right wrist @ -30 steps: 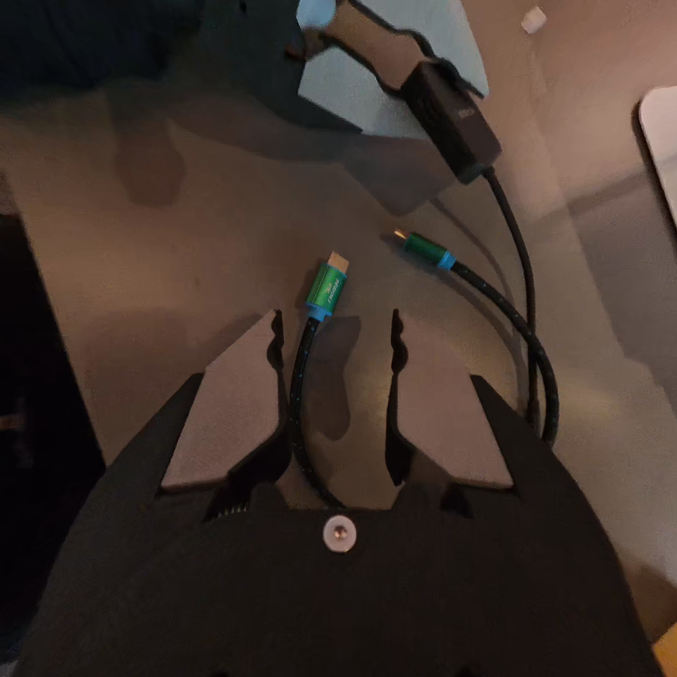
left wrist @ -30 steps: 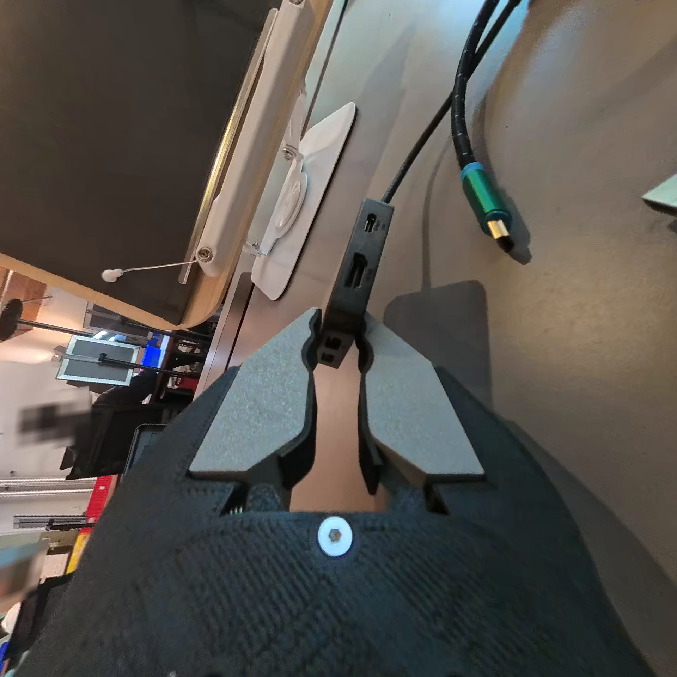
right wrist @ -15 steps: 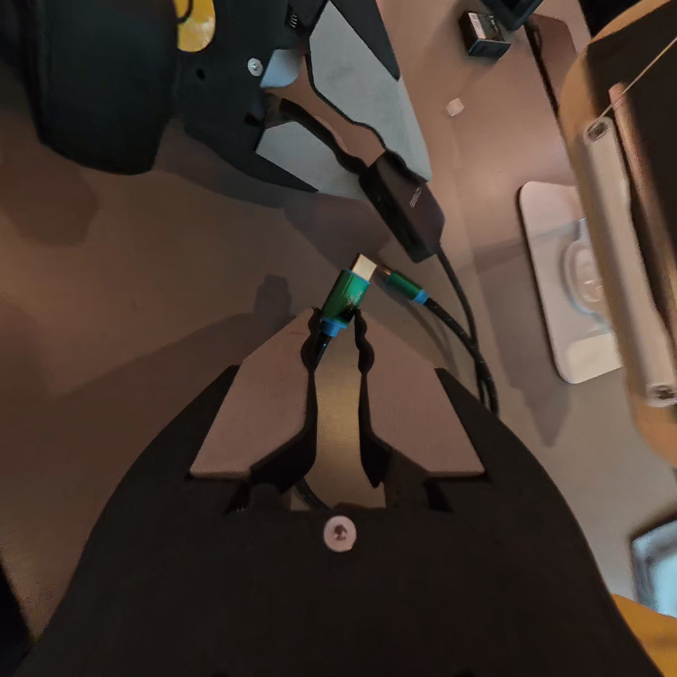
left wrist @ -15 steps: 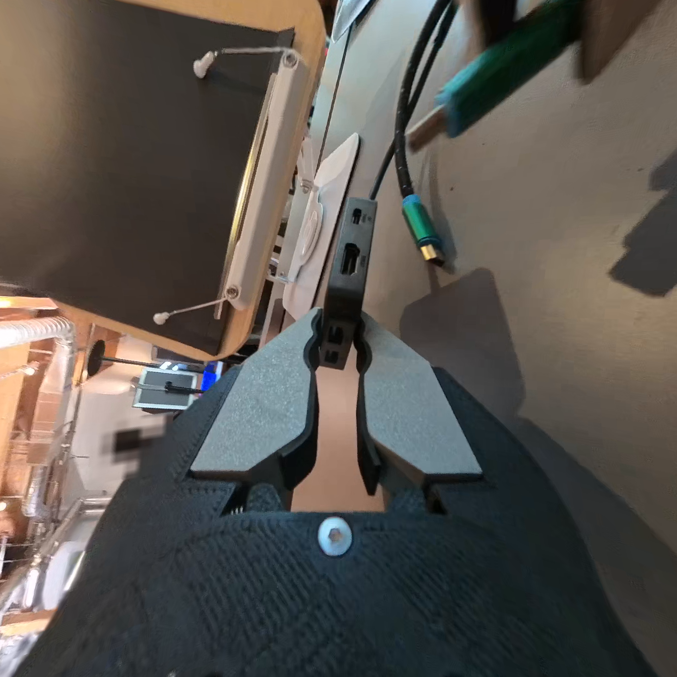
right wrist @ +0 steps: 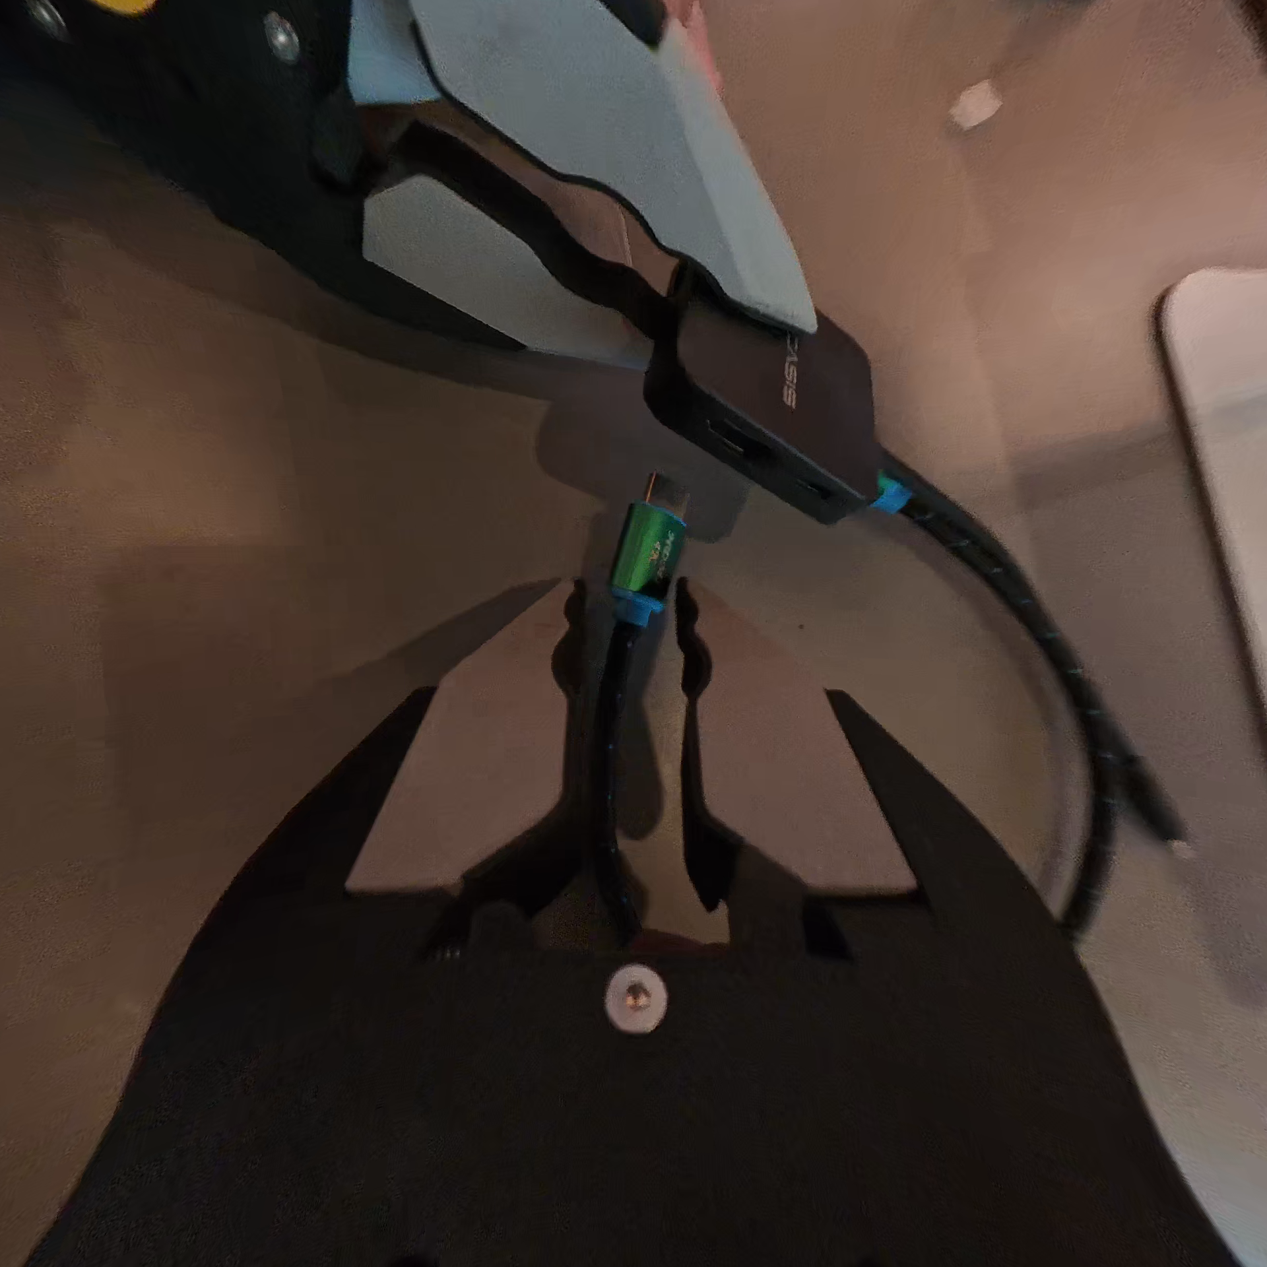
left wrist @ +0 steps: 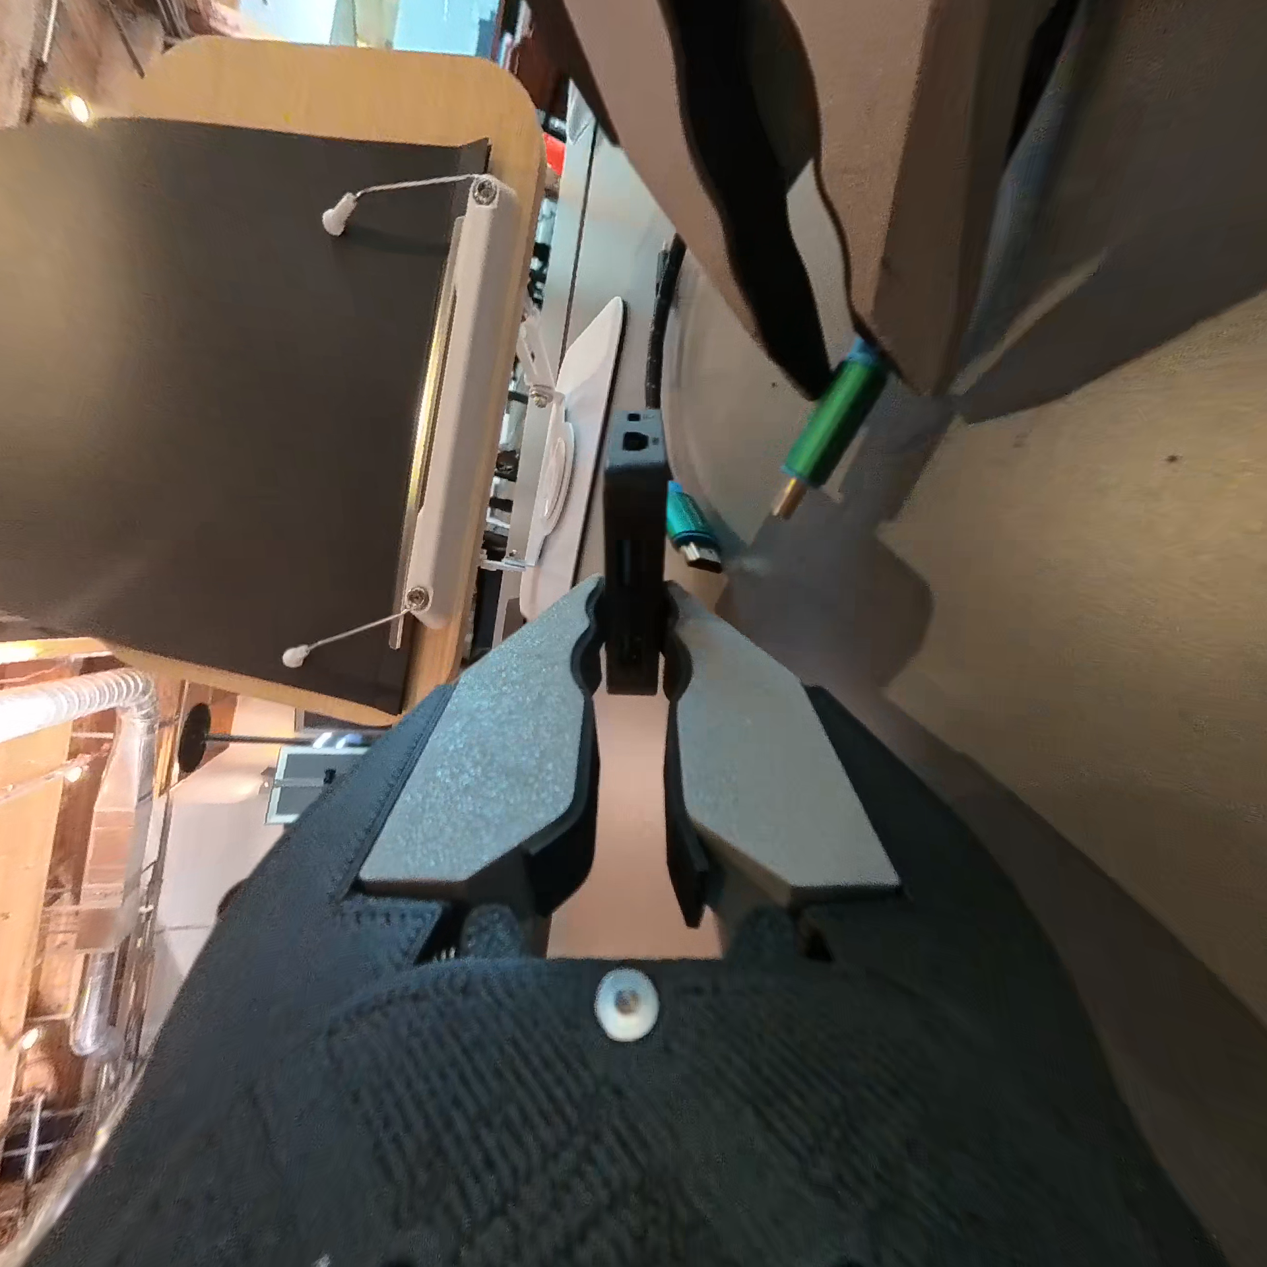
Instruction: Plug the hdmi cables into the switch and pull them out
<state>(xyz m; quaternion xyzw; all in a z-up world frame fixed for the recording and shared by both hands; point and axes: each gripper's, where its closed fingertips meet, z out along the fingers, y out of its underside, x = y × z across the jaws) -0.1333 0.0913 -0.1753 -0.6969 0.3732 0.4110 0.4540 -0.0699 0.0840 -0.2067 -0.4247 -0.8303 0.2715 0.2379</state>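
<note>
— Between the left gripper (left wrist: 634,620) fingers, what sits there?

— The black switch (left wrist: 634,548), pinched at its near end by both fingers (left wrist: 528,720) closed narrow on its flat sides. Its body runs straight out ahead of the tips, edge-on in the left wrist view, with a dark cord leaving its far end.

— And the right gripper (right wrist: 627,596)?

— Its fingers (right wrist: 761,740) are drawn in narrow around an HDMI cable (right wrist: 610,754), which runs up the gap between them. The green plug (right wrist: 648,548), with its blue collar level with the fingertips, sticks out past them, metal tip forward. Whether the grip falls on the collar or the cord just behind it cannot be told from the blurred right wrist view.

— How near is that plug to the switch?

— Close but apart. The metal tip points at the long port side of the switch (right wrist: 768,404), stopping just short of it. From the left wrist view the same green plug (left wrist: 826,432) hangs to the right of the switch, angled down, held by the right gripper (left wrist: 871,356).

— Anything else nearby?

— A second HDMI plug (left wrist: 689,528), green-blue, lies on the grey counter (left wrist: 1097,548) just right of the switch; in the right wrist view only its blue collar (right wrist: 891,497) shows past the far corner of the switch. Beyond it, a white base plate (left wrist: 583,439) carries a stand with a dark panel (left wrist: 206,377).
</note>
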